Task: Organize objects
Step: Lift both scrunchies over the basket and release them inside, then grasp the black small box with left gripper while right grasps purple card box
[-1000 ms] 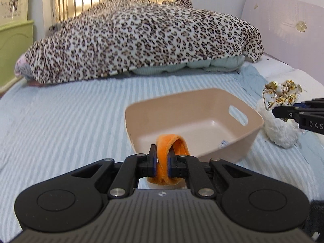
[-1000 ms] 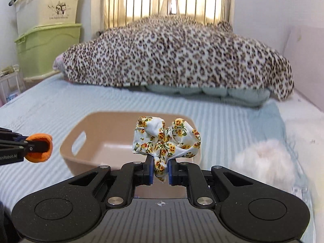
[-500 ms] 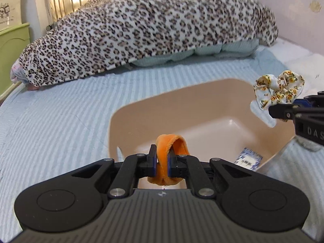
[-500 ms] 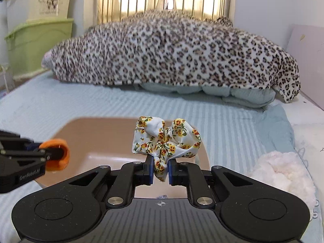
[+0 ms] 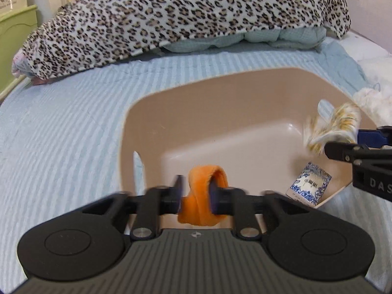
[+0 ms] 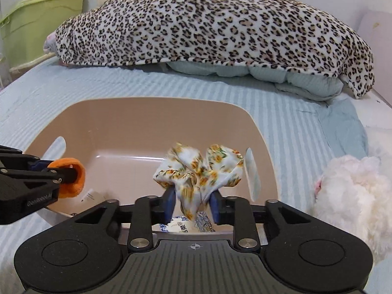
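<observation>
left wrist: left gripper [image 5: 196, 193] jaws parted, orange scrunchie [image 5: 204, 196] loose between them, above beige basket [image 5: 220, 93] with blue-white packet [image 5: 310, 186] | right wrist: right gripper [image 6: 192, 202] jaws parted, floral scrunchie [image 6: 199, 171] blurred between them over the basket [image 6: 159, 112]

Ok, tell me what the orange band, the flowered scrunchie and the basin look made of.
Orange band: plush, velvety fabric with a fuzzy matte nap.
Flowered scrunchie: thin printed woven cloth, gathered into crisp ruffles.
Basin: likely moulded plastic, with smooth beige walls, a soft sheen and cut-out handles.
</observation>
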`<state>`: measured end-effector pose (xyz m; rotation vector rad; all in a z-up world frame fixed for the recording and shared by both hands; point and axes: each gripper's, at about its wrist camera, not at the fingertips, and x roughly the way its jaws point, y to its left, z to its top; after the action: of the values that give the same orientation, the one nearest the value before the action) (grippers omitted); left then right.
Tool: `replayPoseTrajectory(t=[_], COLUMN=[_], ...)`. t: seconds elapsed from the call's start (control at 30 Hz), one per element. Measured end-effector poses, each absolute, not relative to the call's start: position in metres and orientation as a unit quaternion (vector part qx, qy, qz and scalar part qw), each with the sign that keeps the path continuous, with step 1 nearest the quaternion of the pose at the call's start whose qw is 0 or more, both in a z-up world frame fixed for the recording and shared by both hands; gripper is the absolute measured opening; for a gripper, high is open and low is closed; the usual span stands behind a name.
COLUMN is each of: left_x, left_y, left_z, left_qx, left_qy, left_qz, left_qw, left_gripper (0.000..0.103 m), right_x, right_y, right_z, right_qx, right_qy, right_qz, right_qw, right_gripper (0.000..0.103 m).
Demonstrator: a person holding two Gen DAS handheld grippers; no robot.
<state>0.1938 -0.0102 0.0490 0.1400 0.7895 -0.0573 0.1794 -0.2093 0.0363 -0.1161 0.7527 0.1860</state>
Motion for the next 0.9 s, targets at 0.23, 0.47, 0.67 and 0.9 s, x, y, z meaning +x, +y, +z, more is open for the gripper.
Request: replayPoseTrajectory(t=[0.23, 0.47, 0.67, 0.9], left_x=[0.164, 0.131, 0.108, 0.097], left_y=[-0.004, 0.019, 0.029, 0.031], left_z=[0.072, 0.083, 0.076, 0.047], left_qx=[0.092, 0.053, 0.056, 0.059], left_qy=[0.355, 0.362, 0.374, 0.41], left_qz=[-0.017, -0.014, -0.008, -0.014], left_qw=[0.93, 0.931, 0.926, 0.91], left_gripper=[0.077, 0.084, 0.087, 0.087], right_x=[0.145, 0.108, 0.09, 0.086], right_y=[-0.22, -0.23, -0.229, -0.229], right_z=[0.058, 0.068, 0.053, 0.02], right_qx=[-0.056, -0.057, -0.069, -0.07], right_qy=[0.345, 0.343, 0.363, 0.404], right_qz=[0.094, 0.098, 0.102, 0.1], right_qw=[0.932, 0.932, 0.923, 0.907], right_gripper=[0.079, 0.093, 0.096, 0.096])
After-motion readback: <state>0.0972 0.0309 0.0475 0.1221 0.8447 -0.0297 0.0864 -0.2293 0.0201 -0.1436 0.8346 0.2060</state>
